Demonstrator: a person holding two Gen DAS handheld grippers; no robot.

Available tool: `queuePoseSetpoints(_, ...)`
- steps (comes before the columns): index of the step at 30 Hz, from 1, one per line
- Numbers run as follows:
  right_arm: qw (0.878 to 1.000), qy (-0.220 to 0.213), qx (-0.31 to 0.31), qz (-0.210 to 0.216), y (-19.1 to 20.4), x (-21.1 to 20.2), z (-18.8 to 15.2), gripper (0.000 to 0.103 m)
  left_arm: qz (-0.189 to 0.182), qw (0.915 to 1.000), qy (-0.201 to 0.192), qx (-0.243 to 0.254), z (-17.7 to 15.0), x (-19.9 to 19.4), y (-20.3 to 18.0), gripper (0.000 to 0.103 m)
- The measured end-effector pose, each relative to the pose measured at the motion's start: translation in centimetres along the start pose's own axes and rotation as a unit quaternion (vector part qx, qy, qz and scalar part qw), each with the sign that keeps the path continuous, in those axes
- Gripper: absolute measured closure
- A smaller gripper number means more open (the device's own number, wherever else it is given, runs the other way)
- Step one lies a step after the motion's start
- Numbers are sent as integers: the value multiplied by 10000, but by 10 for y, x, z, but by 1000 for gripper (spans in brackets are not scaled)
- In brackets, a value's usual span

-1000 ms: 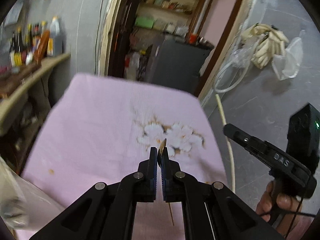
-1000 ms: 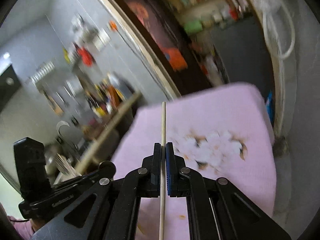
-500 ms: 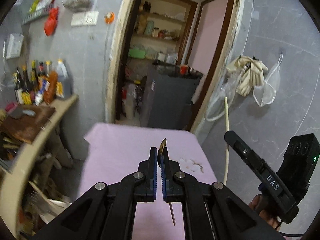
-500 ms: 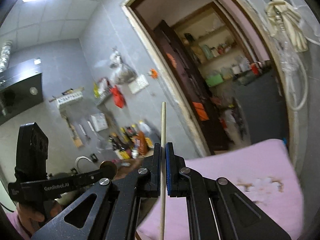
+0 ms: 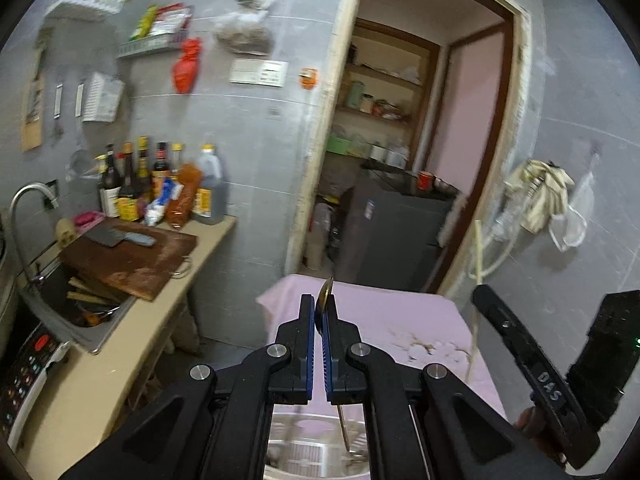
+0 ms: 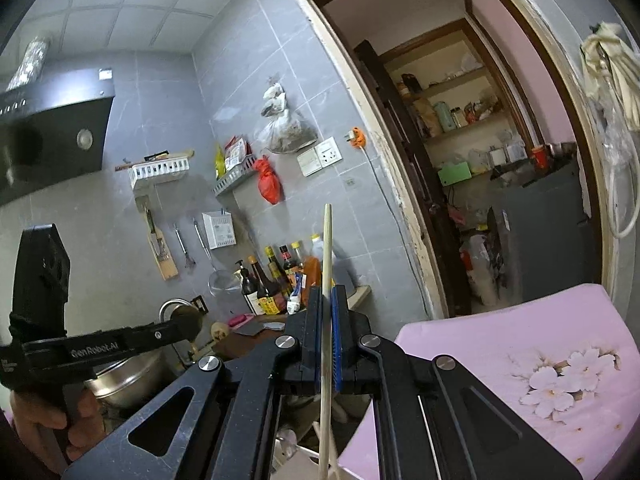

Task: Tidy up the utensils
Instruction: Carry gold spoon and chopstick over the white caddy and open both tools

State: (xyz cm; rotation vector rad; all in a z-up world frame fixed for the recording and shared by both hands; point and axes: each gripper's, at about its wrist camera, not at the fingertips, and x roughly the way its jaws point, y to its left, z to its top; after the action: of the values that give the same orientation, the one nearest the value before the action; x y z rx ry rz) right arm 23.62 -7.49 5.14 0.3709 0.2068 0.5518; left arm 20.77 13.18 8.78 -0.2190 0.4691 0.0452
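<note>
Midway through, by the look of it: each tool loaded with one utensil, neither yet put away. Left gripper [image 5: 319, 322] clamped on a spoon [image 5: 325, 294], gold bowl edge-on and poking up above the blue pads [image 5: 307, 344], thin handle [image 5: 343, 426] hanging down below the jaws. Right gripper [image 6: 327, 334] pinched tight on a chopstick [image 6: 327, 240], pale wood, plain and straight, held near upright, long top end rising well above the fingers and the lower end running down out of view. Both raised above the pink cloth [image 5: 400, 320] with its white flower print [image 6: 560, 380], clear of the surface. Below the left jaws, a blurred white slotted holder [image 5: 304, 454] just visible, likely the destination, though too smeared to say what compartments it has or what already sits inside. Left to do, as a guess: lower each piece into its slot and release. No telling from here how many other utensils remain loose; none visible on the cloth.
</note>
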Motion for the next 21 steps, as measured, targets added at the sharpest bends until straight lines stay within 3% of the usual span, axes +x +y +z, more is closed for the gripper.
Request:
queuePoseSetpoints(9,9984,-369,16,-438,22,7,-37,99,346,9990,-25,-290,-26,17,41,99)
queuePoseSetpoints(15,9972,-349,-133,-643,26,14,-62,99,586,9982,-124,-69,-43,23,43,99)
queuePoseSetpoints(21,9952,-315,-337,-864,21,21,-77,99,524,9986,-29,-65,-58,30,41,99)
